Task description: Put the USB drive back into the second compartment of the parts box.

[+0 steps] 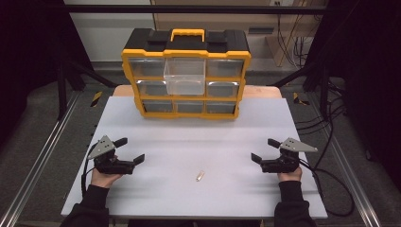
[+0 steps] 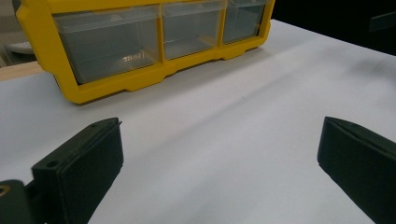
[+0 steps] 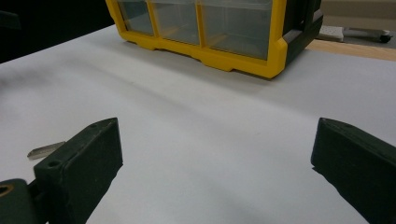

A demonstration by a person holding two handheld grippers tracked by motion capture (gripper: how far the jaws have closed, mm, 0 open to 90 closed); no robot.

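Grippers low at both sides of the white table [image 1: 189,142], and nothing is in either one. The left gripper [image 1: 130,150] sits at about eight o'clock on the board, jaws spread wide with only bare surface between them; its own view confirms that, the left gripper [image 2: 219,154] looking across white table toward the yellow organizer [image 2: 140,79]. The right gripper [image 1: 265,150] sits opposite at four o'clock, jaws just as wide apart and holding nothing, the person's hand behind it.

Between the two, near six o'clock and a touch right of centre, lies a small metal piece [image 1: 200,176], flat on the table and well apart from both grippers. In the right gripper view it peeks out at nine o'clock, the metal piece [image 3: 44,150] just beside the near jaw of the right gripper [image 3: 215,154], partly hidden by it.

Up at twelve o'clock stands the yellow organizer [image 1: 187,111], and its top middle drawer [image 1: 184,75] is pulled out, clear-walled.
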